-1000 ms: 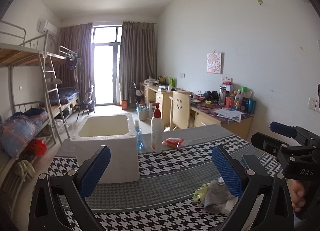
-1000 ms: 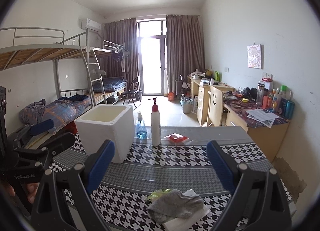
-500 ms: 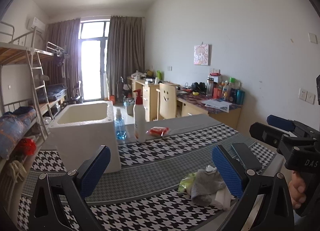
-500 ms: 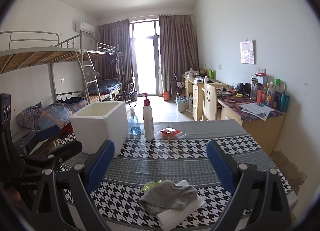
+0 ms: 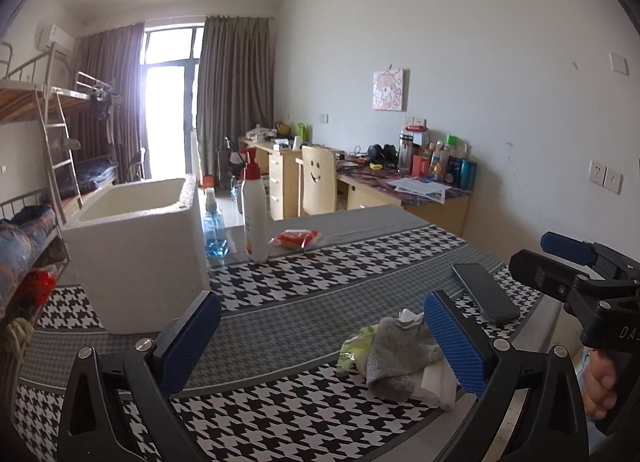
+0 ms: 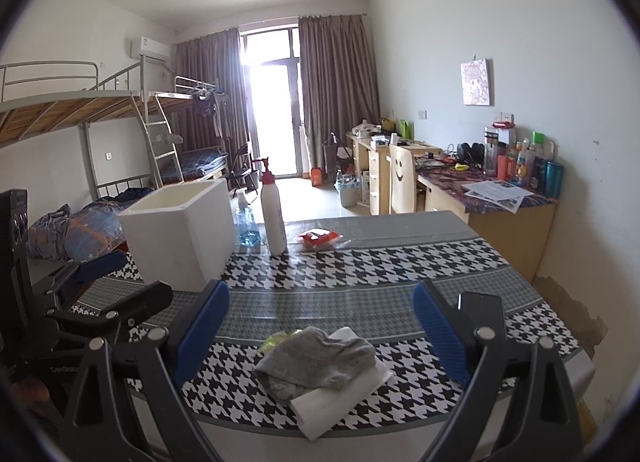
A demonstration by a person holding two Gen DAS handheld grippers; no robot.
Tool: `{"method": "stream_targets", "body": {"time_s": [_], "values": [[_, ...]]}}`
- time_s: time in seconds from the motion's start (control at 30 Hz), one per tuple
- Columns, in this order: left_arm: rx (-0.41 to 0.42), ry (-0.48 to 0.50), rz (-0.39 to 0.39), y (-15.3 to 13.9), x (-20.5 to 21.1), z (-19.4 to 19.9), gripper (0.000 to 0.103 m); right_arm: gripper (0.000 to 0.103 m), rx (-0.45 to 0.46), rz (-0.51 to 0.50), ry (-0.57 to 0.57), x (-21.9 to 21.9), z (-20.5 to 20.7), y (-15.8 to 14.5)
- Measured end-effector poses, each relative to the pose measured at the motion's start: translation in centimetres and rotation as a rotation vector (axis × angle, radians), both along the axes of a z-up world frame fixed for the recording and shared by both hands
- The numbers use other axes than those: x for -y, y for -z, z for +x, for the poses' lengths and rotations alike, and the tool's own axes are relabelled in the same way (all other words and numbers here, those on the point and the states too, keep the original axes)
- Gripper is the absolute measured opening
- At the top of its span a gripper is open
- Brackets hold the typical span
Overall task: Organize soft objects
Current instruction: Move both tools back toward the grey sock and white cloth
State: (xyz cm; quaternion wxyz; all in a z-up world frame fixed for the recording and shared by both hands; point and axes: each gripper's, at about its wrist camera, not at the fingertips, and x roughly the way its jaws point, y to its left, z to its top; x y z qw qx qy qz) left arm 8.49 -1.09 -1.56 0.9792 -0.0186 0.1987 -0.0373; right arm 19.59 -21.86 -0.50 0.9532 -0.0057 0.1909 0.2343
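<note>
Grey sock lies crumpled at lower centre of the right wrist frame, on a folded white cloth, with a yellow-green item tucked behind and mostly hidden. All rest on the houndstooth table. White foam box, left of centre, open-topped; the part of its interior in view in the left wrist frame holds nothing. Beside it: blue spray bottle, pump bottle, red packet. Left gripper released, jaws spread, empty. Right gripper released, jaws spread either side of the sock, not touching. Dark phone right of the pile; the right finger covers part of it in the right wrist frame.
</note>
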Motion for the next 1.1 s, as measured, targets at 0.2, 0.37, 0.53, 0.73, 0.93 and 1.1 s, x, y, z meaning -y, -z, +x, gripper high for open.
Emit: {"method": "stream_targets", "body": {"time_s": [0.2,0.37,0.53,0.73,0.93,1.1], "values": [[-0.044,0.052,-0.006,0.9,0.5,0.6,0.102,0.095,-0.023,-0.014,0.026,0.7,0.2,1.1],[-0.064,0.083,-0.001,1.7,1.3,1.0,0.102,0.095,-0.049,-0.016,0.034,1.1,0.4,1.9],[-0.073,0.108,0.003,2.6,2.1,1.2,0.102,0.095,-0.065,-0.018,0.046,1.6,0.6,2.5],[-0.109,0.141,0.012,3.8,2.7,1.9,0.096,0.095,-0.095,-0.041,0.064,1.7,1.0,3.8],[-0.178,0.181,-0.007,5.2,3.4,3.4,0.081,0.095,-0.138,-0.045,0.076,2.1,1.7,5.0],[-0.223,0.197,-0.007,6.3,4.0,4.3,0.073,0.095,-0.162,-0.047,0.084,2.4,2.1,5.8]]}}
